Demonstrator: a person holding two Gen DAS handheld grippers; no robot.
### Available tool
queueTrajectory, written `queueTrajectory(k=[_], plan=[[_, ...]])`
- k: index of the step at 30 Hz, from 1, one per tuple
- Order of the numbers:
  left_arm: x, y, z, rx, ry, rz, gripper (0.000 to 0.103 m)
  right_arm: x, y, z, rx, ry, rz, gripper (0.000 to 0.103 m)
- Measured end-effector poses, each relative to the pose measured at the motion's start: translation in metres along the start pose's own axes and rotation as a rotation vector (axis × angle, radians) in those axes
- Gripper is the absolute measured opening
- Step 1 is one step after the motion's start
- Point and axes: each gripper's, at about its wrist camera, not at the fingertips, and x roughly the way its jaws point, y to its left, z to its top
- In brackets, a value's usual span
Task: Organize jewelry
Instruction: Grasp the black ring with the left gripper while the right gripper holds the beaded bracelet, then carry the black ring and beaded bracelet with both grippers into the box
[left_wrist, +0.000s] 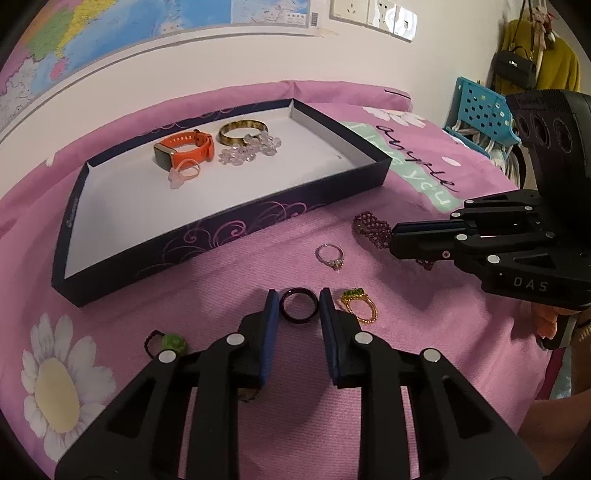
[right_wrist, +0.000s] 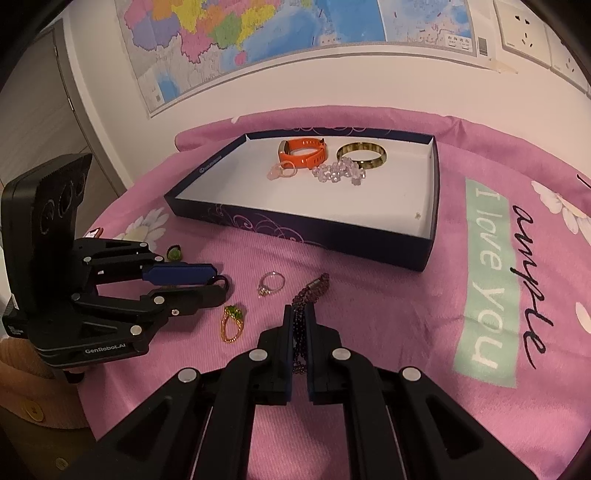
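A dark blue box (left_wrist: 207, 229) (right_wrist: 295, 236) with a white floor holds an orange watch (left_wrist: 184, 147) (right_wrist: 303, 152), a gold bangle (left_wrist: 240, 131) (right_wrist: 362, 154), a crystal bracelet (left_wrist: 251, 147) (right_wrist: 338, 170) and a pink ring (left_wrist: 183, 173) (right_wrist: 281, 171). My left gripper (left_wrist: 298, 301) (right_wrist: 218, 285) is open with its fingertips either side of a black ring (left_wrist: 298, 305) on the pink cloth. My right gripper (right_wrist: 300, 314) (left_wrist: 393, 245) is shut on a purple beaded bracelet (right_wrist: 308, 295) (left_wrist: 371, 227). A silver ring (left_wrist: 330, 254) (right_wrist: 271, 283), a gold green-stone ring (left_wrist: 360, 306) (right_wrist: 232, 323) and a green bead ring (left_wrist: 166, 343) (right_wrist: 173, 254) lie loose.
A pink flowered cloth (left_wrist: 369, 369) (right_wrist: 406, 314) covers the table. A wall with a map (right_wrist: 258, 37) stands behind the box. A blue perforated basket (left_wrist: 480, 110) and hanging clothes are at the far right.
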Motion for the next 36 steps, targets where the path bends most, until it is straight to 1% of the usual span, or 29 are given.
queueTrajectory(k=[3,9,20,27,36], plan=[[-0.005,0.004,0.002,-0.021,-0.013,-0.015,0.023,-0.003,0.001,0.004,-0.007,-0.013,0.002,0.004],[-0.020,0.013,0.010,-0.047,-0.059,-0.005,0.023,-0.011,0.002,0.017,-0.023,-0.048,0.008,0.004],[-0.038,0.031,0.033,-0.079,-0.127,0.038,0.023,-0.012,0.008,0.047,-0.081,-0.090,0.013,0.004],[-0.040,0.040,0.046,-0.091,-0.150,0.052,0.023,-0.006,0.006,0.064,-0.101,-0.097,0.022,0.004],[-0.033,0.051,0.061,-0.108,-0.157,0.072,0.023,0.008,0.009,0.081,-0.139,-0.085,0.027,0.004]])
